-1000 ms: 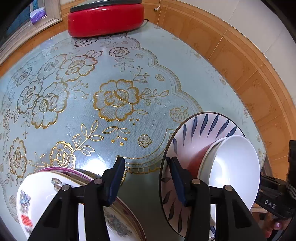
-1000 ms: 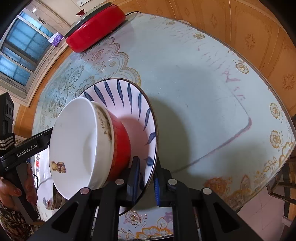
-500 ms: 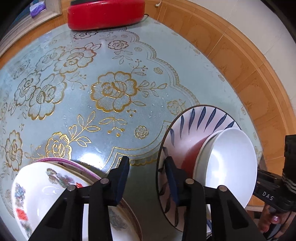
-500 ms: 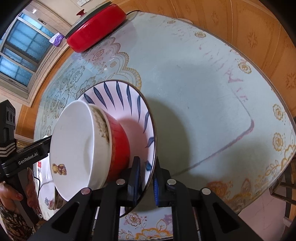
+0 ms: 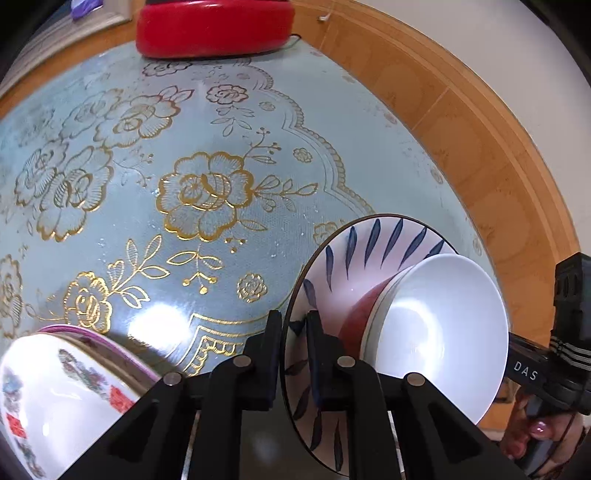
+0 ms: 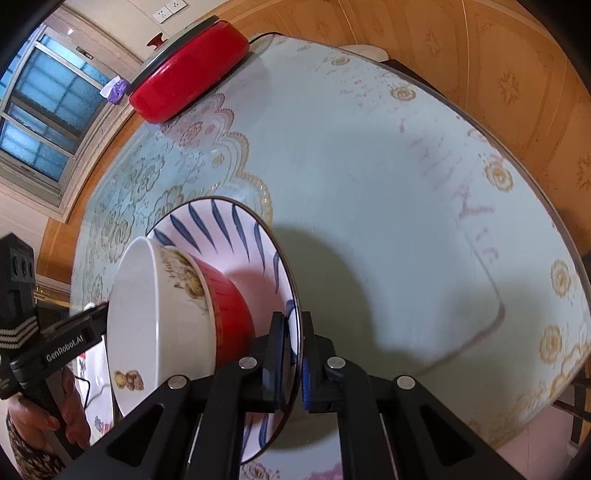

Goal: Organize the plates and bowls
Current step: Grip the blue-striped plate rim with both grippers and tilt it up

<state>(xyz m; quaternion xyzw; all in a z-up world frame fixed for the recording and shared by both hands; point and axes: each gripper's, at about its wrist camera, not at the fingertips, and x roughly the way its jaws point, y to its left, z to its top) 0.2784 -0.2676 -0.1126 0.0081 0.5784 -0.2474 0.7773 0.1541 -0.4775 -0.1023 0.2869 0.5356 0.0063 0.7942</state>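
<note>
A white plate with blue leaf marks (image 5: pixel 369 251) (image 6: pixel 229 229) is held tilted above the table, between both grippers. On it rests a red bowl with a white inside (image 5: pixel 436 325) (image 6: pixel 159 314). My left gripper (image 5: pixel 293 347) has the plate's near rim between its pads. Its jaws are closing, and the pads press on both faces. My right gripper (image 6: pixel 291 347) is shut on the rim at the opposite side. The part of the plate behind the bowl is hidden.
A white floral bowl (image 5: pixel 44 387) sits in a purple-rimmed dish (image 5: pixel 107 339) at the lower left. A red lidded cooker (image 5: pixel 214 26) (image 6: pixel 188 70) stands at the table's far edge. The round table (image 6: pixel 388 177) wears a blue cloth with gold flowers.
My left gripper's jaws have come together from wide apart onto the plate's rim. The right gripper has stayed shut on the plate, which shifted slightly.
</note>
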